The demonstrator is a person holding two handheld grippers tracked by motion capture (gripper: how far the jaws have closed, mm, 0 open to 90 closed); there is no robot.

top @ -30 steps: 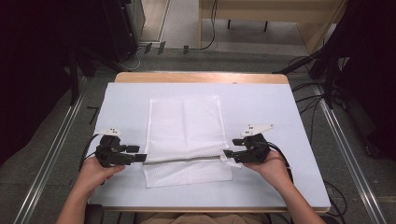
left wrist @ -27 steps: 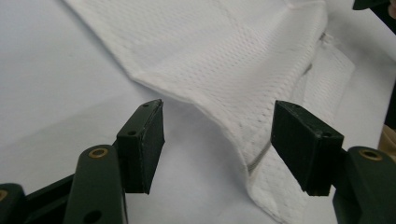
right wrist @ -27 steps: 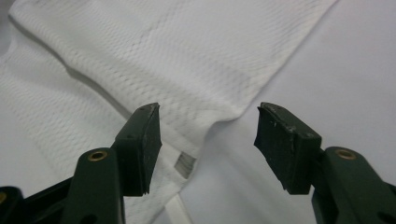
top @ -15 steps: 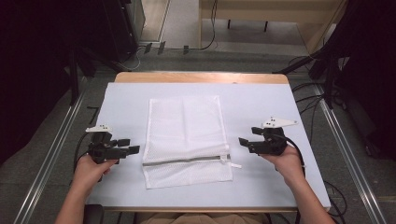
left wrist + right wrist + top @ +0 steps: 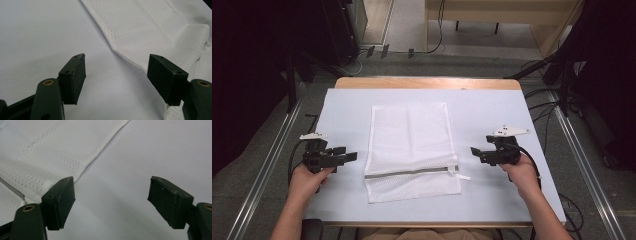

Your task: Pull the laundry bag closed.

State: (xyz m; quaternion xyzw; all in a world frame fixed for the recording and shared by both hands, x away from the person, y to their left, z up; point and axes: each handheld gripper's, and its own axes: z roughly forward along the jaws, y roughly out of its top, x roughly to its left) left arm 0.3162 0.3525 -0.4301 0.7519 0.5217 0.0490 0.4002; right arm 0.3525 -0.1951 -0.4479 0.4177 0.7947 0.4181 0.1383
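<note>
I see the white mesh bag (image 5: 411, 150) lying flat at the centre of the high view on the table (image 5: 347, 105), zipper (image 5: 412, 172) across its lower part. My left gripper (image 5: 352, 156), at lower left, has just spread wide, empty. My right gripper (image 5: 474, 151), right of the bag, has just been opening, nothing between its jaws.

White mesh laundry bag (image 5: 411, 150) lies flat mid-table, grey zipper closed near its front edge.

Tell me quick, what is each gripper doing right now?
Left gripper: open, holding nothing, beside the mesh bag.
Right gripper: open, holding nothing.
</note>
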